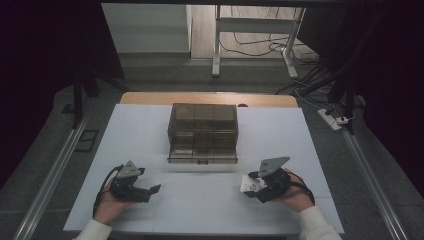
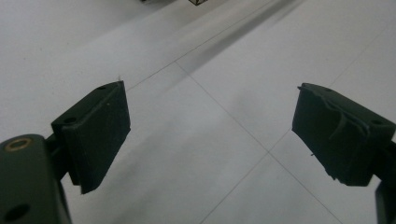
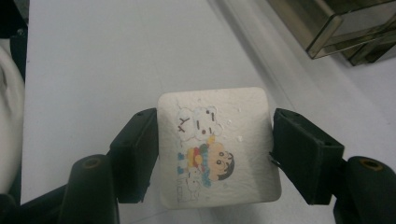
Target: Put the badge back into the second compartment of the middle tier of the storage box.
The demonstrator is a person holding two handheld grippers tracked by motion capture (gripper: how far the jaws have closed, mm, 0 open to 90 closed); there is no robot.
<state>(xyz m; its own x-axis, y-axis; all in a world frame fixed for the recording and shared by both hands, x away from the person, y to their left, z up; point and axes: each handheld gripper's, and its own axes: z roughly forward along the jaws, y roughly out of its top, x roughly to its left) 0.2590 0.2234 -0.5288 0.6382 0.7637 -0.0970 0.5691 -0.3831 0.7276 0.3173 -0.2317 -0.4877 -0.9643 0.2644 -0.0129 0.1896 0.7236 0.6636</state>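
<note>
In the right gripper view the right tool (image 3: 215, 156) is clenched on a small white square packet (image 3: 217, 144) printed with cartoon figures, at the centre of the frame, its two side edges pressed between the jaws; in the high view it shows at the lower right, just above the white tabletop (image 1: 200, 200). The packet looks light, soft and slightly puffed, so it would likely crumple or slip under a hard squeeze, and the flat side edges seem the safest hold. The left tool (image 2: 210, 135) is released, jaws wide apart, above bare tabletop, and the smoky clear drawer box (image 1: 203, 132) stands mid-frame.
</note>
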